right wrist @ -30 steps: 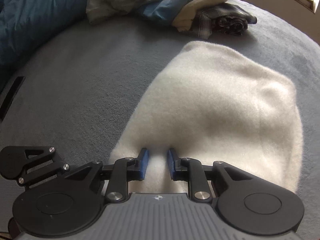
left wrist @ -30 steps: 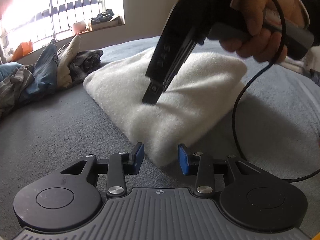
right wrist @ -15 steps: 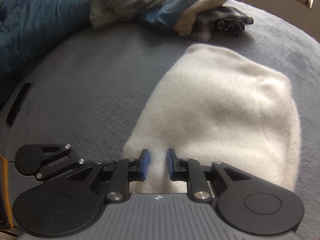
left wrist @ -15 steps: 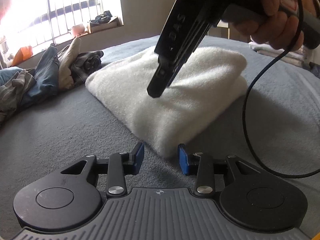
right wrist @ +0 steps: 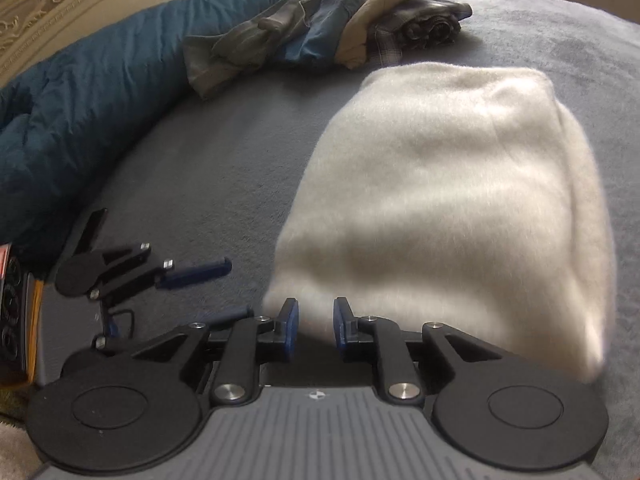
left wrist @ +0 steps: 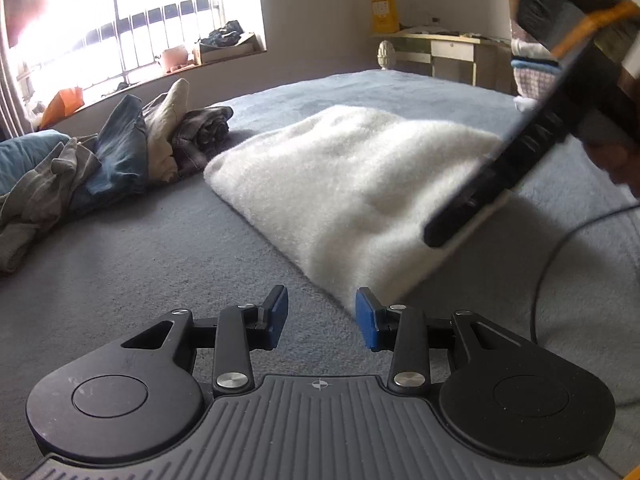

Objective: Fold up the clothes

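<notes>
A white fluffy garment (left wrist: 360,184) lies folded into a thick rectangle on the grey bed (left wrist: 160,248). Its surface is soft and fuzzy, and the edges are rounded. Behind it, near the blue quilt (right wrist: 80,100), there is a pile of unfolded clothes (right wrist: 320,28). The left tool (left wrist: 322,316) has its blue pads apart and holds nothing, just beside the garment's near corner. The right tool (right wrist: 316,326) also has its pads a little apart with nothing held, at the garment's near edge.

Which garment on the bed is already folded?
The white fleece, a neat flat rectangle lying alone near both grippers. The others sit crumpled in the pile beyond it.
</notes>
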Available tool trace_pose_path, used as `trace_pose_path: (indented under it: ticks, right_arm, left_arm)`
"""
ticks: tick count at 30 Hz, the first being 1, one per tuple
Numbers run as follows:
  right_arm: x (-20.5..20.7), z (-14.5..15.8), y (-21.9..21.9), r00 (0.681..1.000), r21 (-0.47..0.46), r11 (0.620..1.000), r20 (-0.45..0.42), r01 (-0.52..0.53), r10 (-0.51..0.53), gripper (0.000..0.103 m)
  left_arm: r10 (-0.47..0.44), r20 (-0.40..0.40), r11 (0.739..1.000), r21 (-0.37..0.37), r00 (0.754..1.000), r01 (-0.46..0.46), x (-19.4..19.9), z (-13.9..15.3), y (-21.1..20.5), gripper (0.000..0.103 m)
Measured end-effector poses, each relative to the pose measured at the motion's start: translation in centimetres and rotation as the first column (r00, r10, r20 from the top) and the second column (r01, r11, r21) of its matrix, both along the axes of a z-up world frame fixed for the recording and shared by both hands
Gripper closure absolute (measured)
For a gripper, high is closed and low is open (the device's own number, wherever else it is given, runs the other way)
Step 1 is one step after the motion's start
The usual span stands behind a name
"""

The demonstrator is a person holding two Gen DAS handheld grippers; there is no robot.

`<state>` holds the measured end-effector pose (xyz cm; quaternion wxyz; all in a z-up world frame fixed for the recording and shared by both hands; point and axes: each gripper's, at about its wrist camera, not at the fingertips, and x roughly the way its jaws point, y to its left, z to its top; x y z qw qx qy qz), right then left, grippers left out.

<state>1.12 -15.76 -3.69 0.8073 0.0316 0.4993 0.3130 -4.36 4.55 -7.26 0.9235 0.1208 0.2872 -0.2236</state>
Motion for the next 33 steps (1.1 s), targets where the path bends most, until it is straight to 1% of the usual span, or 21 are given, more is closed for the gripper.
trace_pose_path:
  ticks: [2,4,5,7,9,12,15,19,20,22,24,25,27,31,33]
  right_arm:
    - [-2.0,0.0,-2.0,0.999,0.013,0.999,-0.001,0.036,-0.036,0.08]
    - [-3.1,-0.1,-4.7,0.994,0.036,0.993,-0.004,0.112,-0.112,0.075]
    - [-3.5,-0.2,-6.1,0.987,0.051,0.986,-0.01,0.158,-0.157,0.074]
    - [-3.4,-0.4,-8.9,0.966,0.1,0.961,-0.033,0.259,-0.257,0.073]
    - [-3.0,-0.7,-11.5,0.937,0.161,0.923,-0.059,0.348,-0.343,0.071]
    - [-1.8,-1.1,-13.8,0.911,0.244,0.879,-0.07,0.411,-0.406,0.065]
    - [-0.8,-1.3,-14.8,0.908,0.288,0.865,-0.044,0.412,-0.417,0.061]
    - [0.5,-2.4,-15.8,0.904,0.335,0.846,-0.039,0.414,-0.426,0.055]
    - [0.9,-2.7,-16.1,0.902,0.36,0.835,-0.047,0.416,-0.429,0.054]
    - [1.6,-3.6,-16.4,0.907,0.407,0.816,-0.083,0.41,-0.414,0.047]
    - [2.3,-4.4,-16.2,0.916,0.411,0.822,-0.105,0.395,-0.388,0.044]
    - [2.3,-4.6,-16.1,0.918,0.414,0.823,-0.102,0.389,-0.383,0.043]
    - [2.3,-4.8,-15.9,0.923,0.425,0.823,-0.093,0.377,-0.374,0.042]
    - [3.1,-4.8,-15.8,0.923,0.455,0.811,-0.074,0.369,-0.378,0.042]
    - [3.5,-4.7,-15.2,0.927,0.437,0.828,-0.045,0.352,-0.371,0.043]
  left_arm:
    - [-0.009,0.016,1.0,-0.005,1.0,0.01,1.0,1.1,-0.4,0.065]
    - [-0.03,0.034,1.0,0.005,0.999,0.03,2.4,1.9,-1.3,0.065]
    - [-0.042,0.039,0.999,0.009,0.998,0.041,3.3,2.3,-2.0,0.065]
    - [-0.068,0.044,0.998,0.018,0.997,0.067,4.9,2.7,-3.5,0.063]
    - [-0.095,0.045,0.995,0.033,0.994,0.094,6.3,2.9,-5.0,0.063]
    - [-0.138,0.033,0.987,0.087,0.99,0.135,7.6,2.5,-7.0,0.063]
    - [-0.182,0.005,0.975,0.134,0.983,0.18,8.2,1.9,-8.8,0.063]
    - [-0.206,-0.038,0.961,0.18,0.978,0.209,8.5,1.0,-10.2,0.062]
    - [-0.209,-0.044,0.958,0.189,0.977,0.214,8.5,0.9,-10.4,0.062]
    - [-0.216,-0.056,0.953,0.207,0.975,0.223,8.7,0.7,-10.9,0.062]
    - [-0.21,-0.07,0.953,0.208,0.975,0.22,9.0,0.8,-11.2,0.061]
    - [-0.205,-0.077,0.954,0.206,0.976,0.216,9.1,0.8,-11.4,0.061]
    - [-0.197,-0.083,0.956,0.204,0.977,0.21,9.2,0.7,-11.5,0.061]
    - [-0.176,-0.087,0.963,0.191,0.981,0.189,9.2,0.5,-11.6,0.06]
    - [-0.164,-0.086,0.968,0.179,0.983,0.177,9.2,0.5,-11.5,0.06]
